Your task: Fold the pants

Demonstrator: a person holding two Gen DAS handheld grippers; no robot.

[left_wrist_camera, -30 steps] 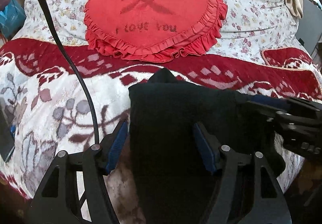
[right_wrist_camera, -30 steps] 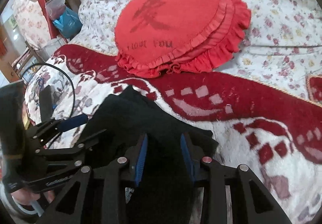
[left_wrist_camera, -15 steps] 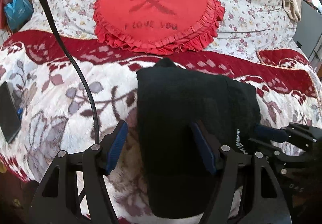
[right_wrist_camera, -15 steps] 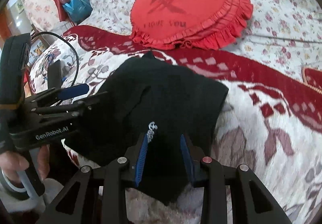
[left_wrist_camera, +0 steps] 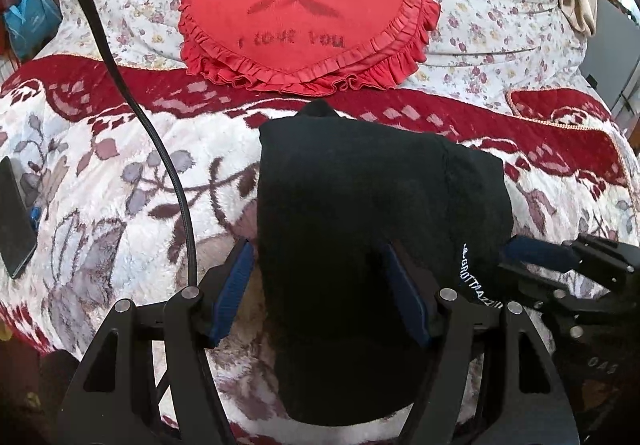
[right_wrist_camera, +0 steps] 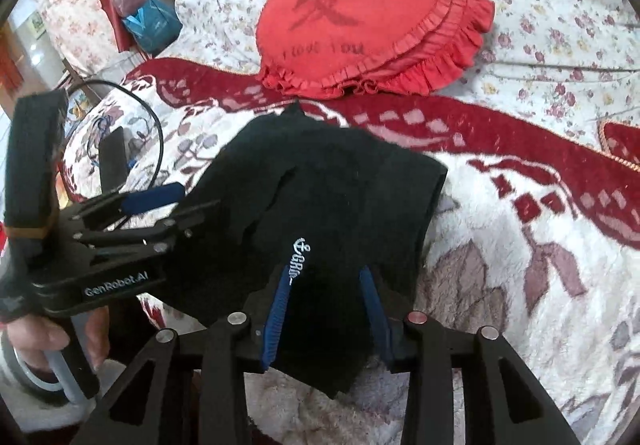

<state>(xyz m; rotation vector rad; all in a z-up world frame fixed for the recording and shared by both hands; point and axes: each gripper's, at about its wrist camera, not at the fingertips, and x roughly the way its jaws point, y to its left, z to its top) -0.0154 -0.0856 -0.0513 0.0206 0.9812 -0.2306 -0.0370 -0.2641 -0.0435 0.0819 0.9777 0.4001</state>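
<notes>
Below, black pants (left_wrist_camera: 360, 205) with hem cut off; left tool (left_wrist_camera: 320, 285) spread wide astride; right tool (right_wrist_camera: 326, 285) opening around cloth.

There is one pair of folded black pants (left_wrist_camera: 360, 213). There is one red heart-shaped pillow with frills (left_wrist_camera: 304, 9). There are two black grippers with blue pads, a left gripper (left_wrist_camera: 320, 277) and a right gripper (right_wrist_camera: 328, 285). One flat black phone (left_wrist_camera: 14, 217) lies on one fuzzy red and white blanket (left_wrist_camera: 120, 165).

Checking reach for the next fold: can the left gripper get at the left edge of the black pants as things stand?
Probably yes. The left gripper is open, the pants edge lies between its fingers, and nothing covers it.
</notes>
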